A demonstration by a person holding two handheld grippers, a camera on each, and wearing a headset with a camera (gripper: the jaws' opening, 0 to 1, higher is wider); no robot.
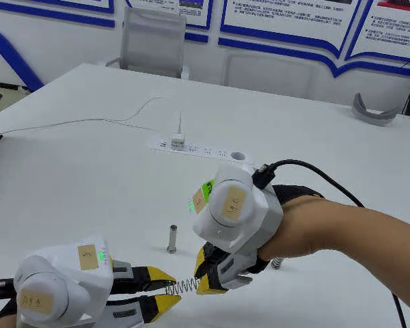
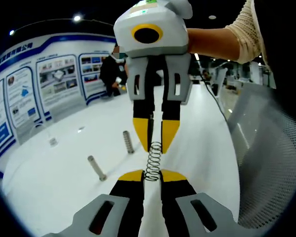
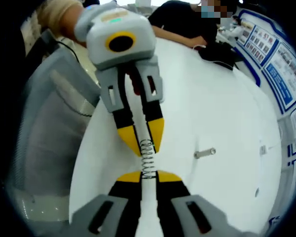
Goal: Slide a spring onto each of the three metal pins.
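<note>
Lower middle of the head view: the spring (image 1: 182, 285) bridges the left gripper (image 1: 168, 290) and the right gripper (image 1: 206, 276), its long axis left to right. A bare steel pin (image 1: 171, 239) stands upright on the white table (image 1: 89, 171), just above the spring.

Left gripper view: my jaws are narrow, pinching the coil's near end.

Right gripper view: same again, jaws narrow on the other end. It's a thin, open wire coil, so I judge it'll buckle easily.
</note>
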